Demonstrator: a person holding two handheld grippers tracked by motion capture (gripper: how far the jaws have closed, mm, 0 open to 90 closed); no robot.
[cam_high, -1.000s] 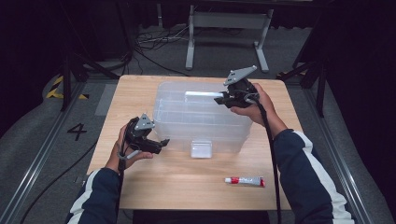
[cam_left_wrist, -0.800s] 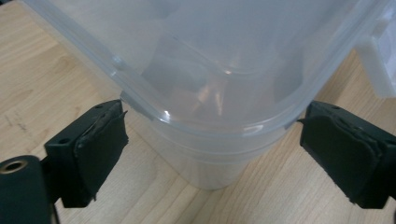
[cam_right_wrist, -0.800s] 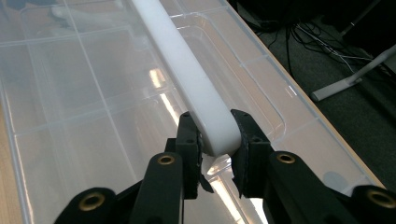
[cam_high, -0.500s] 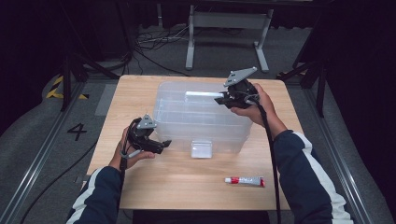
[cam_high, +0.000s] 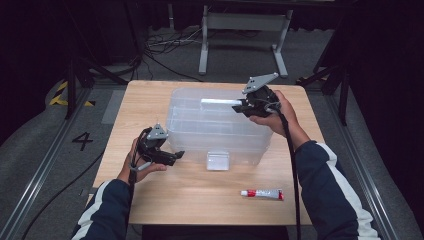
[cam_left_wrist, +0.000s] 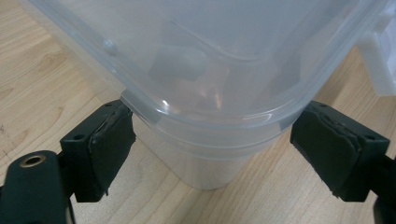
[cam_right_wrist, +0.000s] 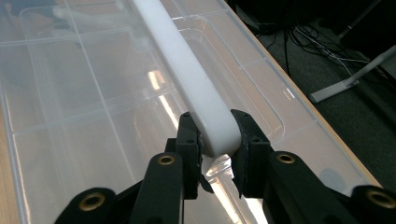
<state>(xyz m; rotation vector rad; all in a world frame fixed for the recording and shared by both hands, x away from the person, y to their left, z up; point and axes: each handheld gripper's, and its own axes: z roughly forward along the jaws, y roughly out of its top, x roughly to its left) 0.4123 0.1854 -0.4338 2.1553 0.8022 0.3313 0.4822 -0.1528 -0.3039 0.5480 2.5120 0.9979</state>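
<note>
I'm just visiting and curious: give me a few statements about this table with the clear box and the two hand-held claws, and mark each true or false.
1. The right gripper is clamped on the white plastic handle of the clear plastic storage box. True.
2. The left gripper squeezes the box's corner tightly. False: its jaws stand open on either side of the corner; they have just been closing slightly.
3. A small red-and-white tube lies on the wooden table, apart from the box. True.
4. The tube is inside the box. False: it lies on the table near the front edge.
5. The box's lid is off. False: the lid is on.
</note>
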